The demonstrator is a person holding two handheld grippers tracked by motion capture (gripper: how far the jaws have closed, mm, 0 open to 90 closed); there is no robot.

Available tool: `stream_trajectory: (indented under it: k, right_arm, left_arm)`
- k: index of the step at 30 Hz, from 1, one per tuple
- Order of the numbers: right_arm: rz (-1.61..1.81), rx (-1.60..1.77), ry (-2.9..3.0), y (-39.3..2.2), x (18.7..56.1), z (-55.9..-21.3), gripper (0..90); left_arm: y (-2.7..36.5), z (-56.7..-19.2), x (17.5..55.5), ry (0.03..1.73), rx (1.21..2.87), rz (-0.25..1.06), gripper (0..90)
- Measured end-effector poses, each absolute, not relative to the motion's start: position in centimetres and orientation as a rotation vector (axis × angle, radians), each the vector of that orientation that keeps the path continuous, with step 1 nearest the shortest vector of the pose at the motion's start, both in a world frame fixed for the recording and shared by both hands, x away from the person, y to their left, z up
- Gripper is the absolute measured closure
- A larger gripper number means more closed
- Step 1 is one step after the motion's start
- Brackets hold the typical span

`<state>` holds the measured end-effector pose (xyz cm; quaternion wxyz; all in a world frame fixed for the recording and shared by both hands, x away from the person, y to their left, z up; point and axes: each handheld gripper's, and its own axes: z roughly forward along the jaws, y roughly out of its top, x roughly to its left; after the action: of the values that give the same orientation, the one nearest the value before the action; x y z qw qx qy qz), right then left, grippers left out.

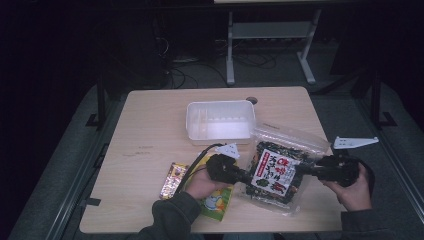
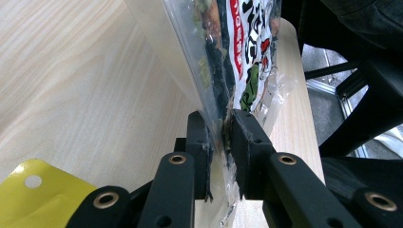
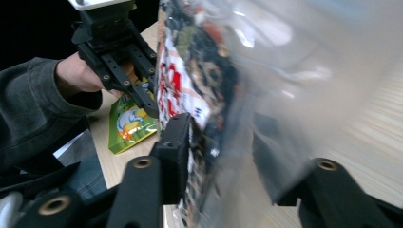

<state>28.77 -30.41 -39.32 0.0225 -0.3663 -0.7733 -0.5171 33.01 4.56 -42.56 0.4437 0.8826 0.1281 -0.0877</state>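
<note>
A clear bag of dark snack with a red and white label (image 1: 272,172) is held up over the table's front right. My left gripper (image 1: 248,176) is shut on its left edge; the left gripper view shows both pads pinching the plastic seam (image 2: 220,128) of the bag (image 2: 237,47). My right gripper (image 1: 300,170) reaches in from the right. In its own view its jaws (image 3: 221,142) straddle the bag (image 3: 199,71): one jaw lies against the label side, the other is blurred behind the clear film, and a wide gap remains. The left gripper (image 3: 149,102) is beyond.
A white plastic container (image 1: 220,103) stands at the middle back of the wooden table (image 1: 150,125). A yellow-green packet (image 1: 220,202) lies under my left hand, with a small brown snack packet (image 1: 172,181) to its left. The table's front edge is close.
</note>
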Motion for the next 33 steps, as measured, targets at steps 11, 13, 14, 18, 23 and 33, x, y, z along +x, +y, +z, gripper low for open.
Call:
stream_trajectory:
  k: [11, 13, 14, 18, 23, 33]
  right_arm:
    - [-1.596, -1.019, -2.375, -29.7, 28.6, -38.5, 71.6]
    - [-1.605, -0.995, -2.359, -29.6, 28.5, -38.2, 73.6]
    - [-1.612, -0.979, -2.352, -29.6, 28.5, -38.1, 73.9]
    - [-1.598, -0.967, -2.379, -29.2, 28.2, -37.3, 74.6]
    - [-1.588, -0.963, -2.415, -29.0, 27.7, -36.5, 74.8]
    - [-1.610, -0.998, -2.457, -29.4, 27.1, -35.1, 75.1]
  left_arm:
    - [5.1, -42.7, 32.9, 0.314, 2.178, -0.206, 73.6]
    - [5.2, -42.6, 32.9, 0.315, 2.178, -0.198, 70.6]
    - [5.2, -42.6, 32.9, 0.318, 2.177, -0.195, 70.6]
    - [5.6, -42.5, 32.7, 0.333, 2.172, -0.178, 65.8]
    - [6.3, -42.3, 32.4, 0.357, 2.163, -0.146, 59.1]
    - [9.1, -41.3, 31.2, 0.380, 2.169, -0.081, 53.5]
